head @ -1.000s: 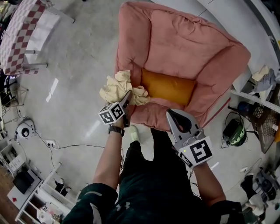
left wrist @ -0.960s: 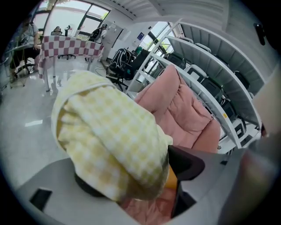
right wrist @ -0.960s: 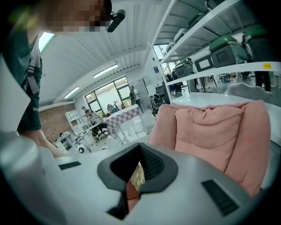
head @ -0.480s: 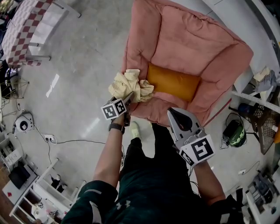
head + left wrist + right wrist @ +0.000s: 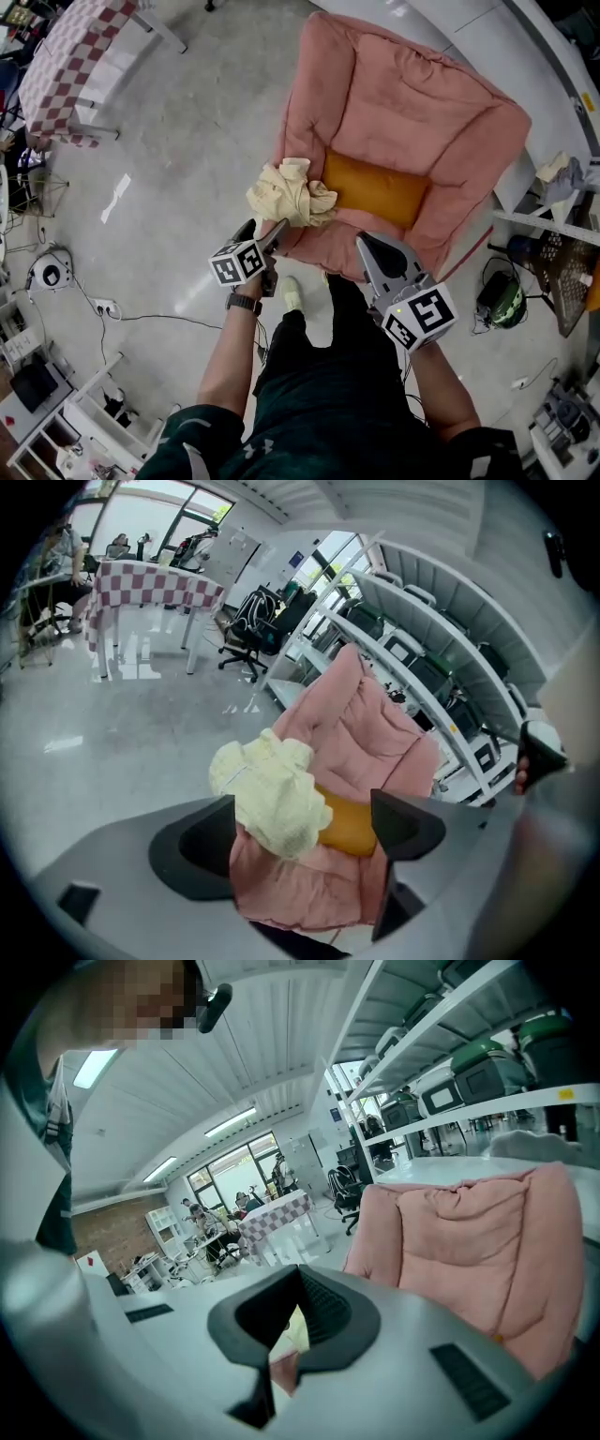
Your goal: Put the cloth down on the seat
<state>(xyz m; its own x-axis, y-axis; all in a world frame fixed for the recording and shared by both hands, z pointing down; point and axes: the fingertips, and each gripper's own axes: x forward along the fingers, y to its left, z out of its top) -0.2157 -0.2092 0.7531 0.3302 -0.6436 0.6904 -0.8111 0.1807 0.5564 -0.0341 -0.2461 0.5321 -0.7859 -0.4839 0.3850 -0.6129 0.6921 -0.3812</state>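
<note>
- The cloth (image 5: 292, 192) lies bunched on the front corner of the pink armchair (image 5: 412, 103), touching the orange seat cushion (image 5: 375, 187). It is let go, so the task looks nearly done.
- It may sit more on the arm than the seat, which is hard to judge from above.
- The left hand-held gripper (image 5: 266, 228) has just been opening. Its own view shows wide jaws with nothing between them.
- The right hand-held gripper (image 5: 370, 242) is closed and empty, as its own view shows.
</note>
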